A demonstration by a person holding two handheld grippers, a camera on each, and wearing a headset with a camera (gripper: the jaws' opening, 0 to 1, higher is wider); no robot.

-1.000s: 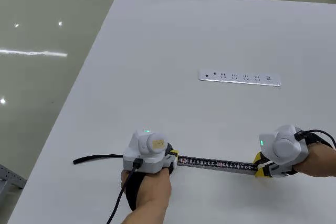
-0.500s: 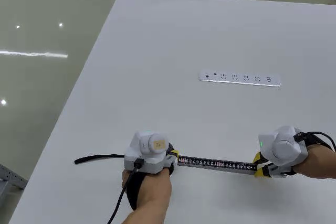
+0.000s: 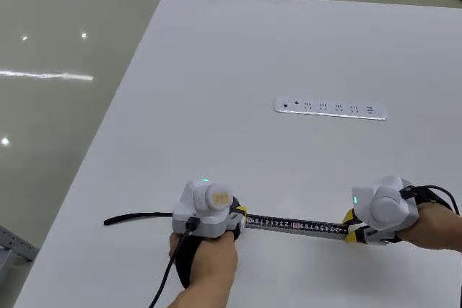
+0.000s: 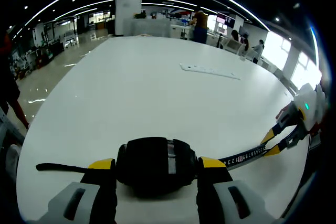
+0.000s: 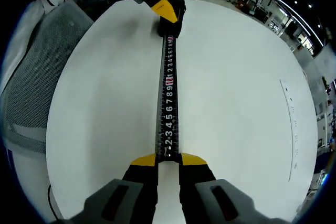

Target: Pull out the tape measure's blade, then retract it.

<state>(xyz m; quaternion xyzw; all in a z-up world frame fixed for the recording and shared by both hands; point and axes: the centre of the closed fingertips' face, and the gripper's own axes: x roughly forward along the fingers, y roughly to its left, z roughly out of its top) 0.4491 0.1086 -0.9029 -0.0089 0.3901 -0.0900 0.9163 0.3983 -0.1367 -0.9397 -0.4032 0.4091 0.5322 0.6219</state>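
Tape measure (image 4: 156,165) sits on the near part of the white tabletop (image 3: 253,63), left of centre. Its black body is clamped between the yellow-tipped jaws of the left hand-held gripper (image 3: 235,219), which a hand (image 3: 206,257) grips from behind. The blade (image 3: 296,226) is drawn out to the right in a straight line, low over the tabletop, with its printed numbers facing up. Seen from the right gripper view, the blade (image 5: 169,103) runs from the body straight back to the right hand-held gripper (image 5: 168,160), whose jaws are pinched narrow on the blade's end. In the head view that right hand-held gripper (image 3: 350,227) is at the near right, with the person's other hand (image 3: 433,225) behind it.

A thin black strap (image 3: 133,217) trails from the left side of the tape measure and lies flat on the tabletop. Farther back and to the right, well apart from the blade, lies a long white power strip (image 3: 329,108). Off the left edge is a glossy floor (image 3: 58,70) with light reflections.
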